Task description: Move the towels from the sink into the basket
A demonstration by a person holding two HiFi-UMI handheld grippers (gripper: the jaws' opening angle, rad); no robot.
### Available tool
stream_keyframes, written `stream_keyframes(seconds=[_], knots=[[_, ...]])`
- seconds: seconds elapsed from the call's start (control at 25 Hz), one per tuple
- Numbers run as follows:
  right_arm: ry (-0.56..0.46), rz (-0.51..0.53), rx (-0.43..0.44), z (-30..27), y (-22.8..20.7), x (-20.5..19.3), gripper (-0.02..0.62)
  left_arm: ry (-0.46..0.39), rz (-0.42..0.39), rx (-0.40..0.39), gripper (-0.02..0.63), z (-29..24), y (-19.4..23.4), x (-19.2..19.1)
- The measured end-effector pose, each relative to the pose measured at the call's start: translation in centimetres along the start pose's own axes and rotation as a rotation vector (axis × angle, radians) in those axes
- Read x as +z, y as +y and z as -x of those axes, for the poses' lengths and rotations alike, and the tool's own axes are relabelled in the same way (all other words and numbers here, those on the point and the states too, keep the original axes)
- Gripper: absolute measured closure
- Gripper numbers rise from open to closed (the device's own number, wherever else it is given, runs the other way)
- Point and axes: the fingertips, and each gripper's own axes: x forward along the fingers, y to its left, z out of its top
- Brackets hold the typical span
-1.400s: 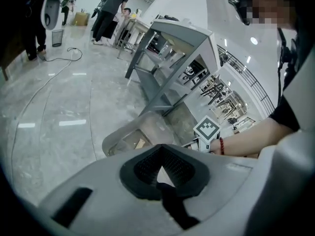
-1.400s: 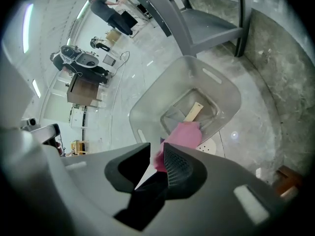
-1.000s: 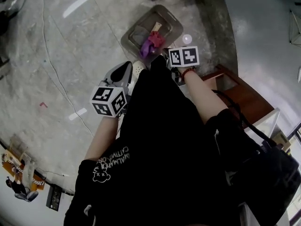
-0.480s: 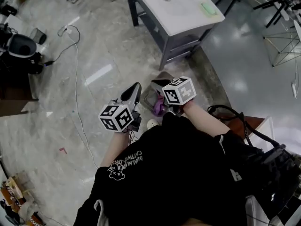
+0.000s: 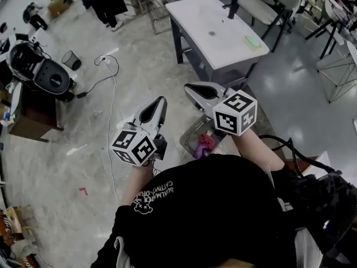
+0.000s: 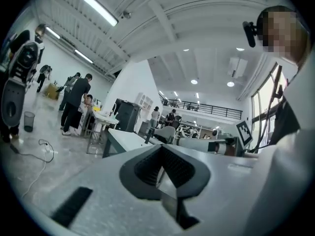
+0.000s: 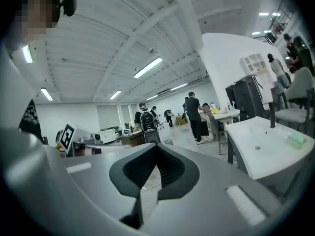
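Head view: a person in a black top (image 5: 206, 205) stands on a grey floor (image 5: 72, 121) with both arms held forward, mid-frame.
Left claw (image 5: 162, 100): jaws together with nothing between them. It sits left of centre, its tip aimed toward the top of the frame.
Right claw (image 5: 188, 87): jaws together, holding nothing. It sits just right of the left one.
Counter (image 5: 234, 46): white top on a dark frame, upper centre of the frame.
Sink (image 5: 211, 34): shallow white basin set in the counter, with a dark tap (image 5: 232, 7) at its far end and a green block (image 5: 252, 41) at its right edge.
Basket (image 5: 191, 134): grey, on the floor between the counter and the person, partly hidden under the right claw.
Towels (image 5: 206, 144): a purple and pink bundle lying inside the basket, just below centre.
Left gripper view: the pads (image 6: 170, 168) are pressed shut on each other. The counter (image 6: 129, 139) and several people stand beyond.
Right gripper view: the pads (image 7: 167, 170) are closed on each other. The counter (image 7: 266, 149) fills the right side.
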Motion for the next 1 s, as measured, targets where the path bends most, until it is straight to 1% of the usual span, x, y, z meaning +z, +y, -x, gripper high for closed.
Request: stream_keyframes(seconds=[0.08,0.12,0.2,0.28,0.4,0.48,0.56,0.72,0.84,1.0], knots=[[0.023,0.054,0.015,-0.1,1.2,-0.3,0.588,0.003,-0.052,-0.007,0.607,0.0,-0.5,0.6],[0.033,0.056,0.024,-0.2,1.5,-0.5,0.588,0.001,-0.061,-0.005,0.607,0.0,-0.5,0.8],[0.046,0.024,0.034,-0.1,1.7,-1.1,0.588,-0.005,-0.051,-0.001,0.607,0.2,-0.4,0.9],[0.056,-0.005,0.025,0.2,1.7,-1.6,0.588,-0.023,-0.032,-0.018,0.607,0.5,-0.7,1.0],[0.084,-0.002,-0.014,0.7,1.6,-2.3,0.588,-0.066,-0.007,-0.069,0.607,1.0,-1.5,1.5],[0.097,0.013,-0.031,1.0,1.8,-2.8,0.588,-0.079,-0.009,-0.094,0.607,1.1,-2.1,1.6],[0.088,0.029,-0.047,1.5,1.7,-2.7,0.588,-0.059,-0.041,-0.128,0.607,0.7,-3.1,1.3],[0.048,0.035,-0.075,3.0,0.9,-1.7,0.588,0.016,-0.121,-0.226,0.607,-1.1,-5.9,0.5],[0.013,0.044,-0.116,5.4,0.6,-1.4,0.588,0.032,-0.129,-0.285,0.606,-2.2,-8.0,-0.3],[-0.039,0.046,-0.228,10.5,0.1,-2.1,0.588,0.054,-0.120,-0.391,0.606,-3.2,-12.0,-2.4]])
